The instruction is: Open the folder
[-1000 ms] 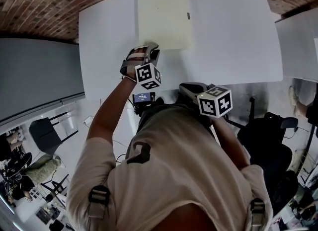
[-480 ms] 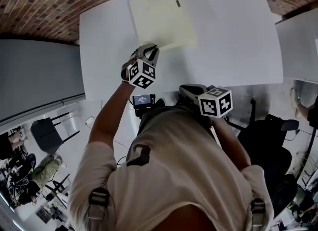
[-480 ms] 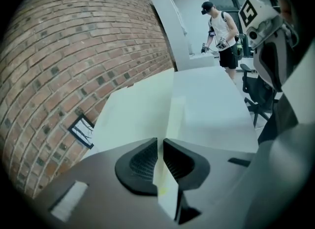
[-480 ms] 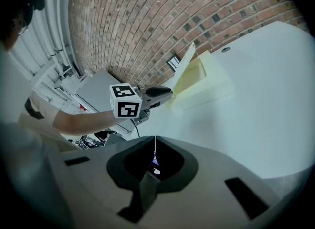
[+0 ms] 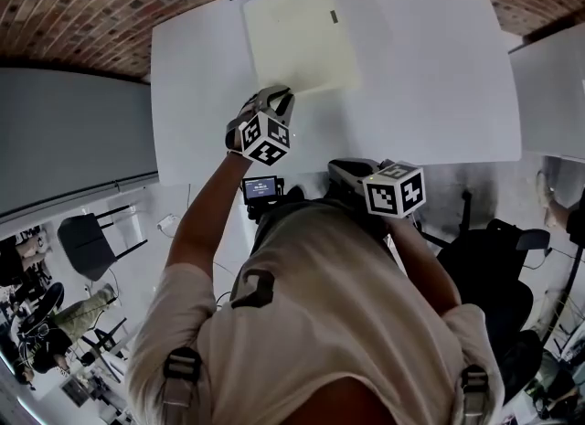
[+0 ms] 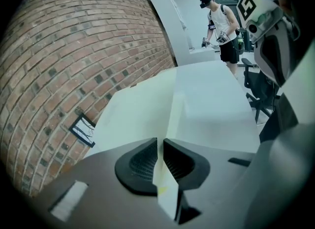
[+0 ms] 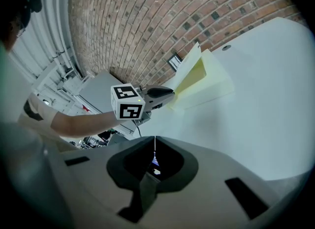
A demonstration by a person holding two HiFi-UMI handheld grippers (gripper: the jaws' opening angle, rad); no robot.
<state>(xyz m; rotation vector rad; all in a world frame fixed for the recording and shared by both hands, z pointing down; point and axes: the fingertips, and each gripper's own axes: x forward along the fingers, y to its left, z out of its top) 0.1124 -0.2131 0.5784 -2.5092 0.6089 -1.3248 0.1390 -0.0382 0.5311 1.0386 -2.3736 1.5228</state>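
Gripping: my left gripper, jaws clenched on the near edge of the folder.
Changed: a second ago the folder lay flat and square; now its cover is peeled up and skewed, with a wedge of gap beneath.
Location: folder on the far side of the counter.
Idle: my right gripper, jaws clenched on nothing, near my body.
Status: opening begun, I judge; cover not yet swung over.

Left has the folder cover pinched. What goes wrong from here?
1. Left gripper pinches the cover only near a corner, so the thin sheet may slip out.
2. Right gripper is shut and off the folder. Nothing pins the back, so it may drag along.
3. Folder lies near the table's far edge, and a drag might push it off.
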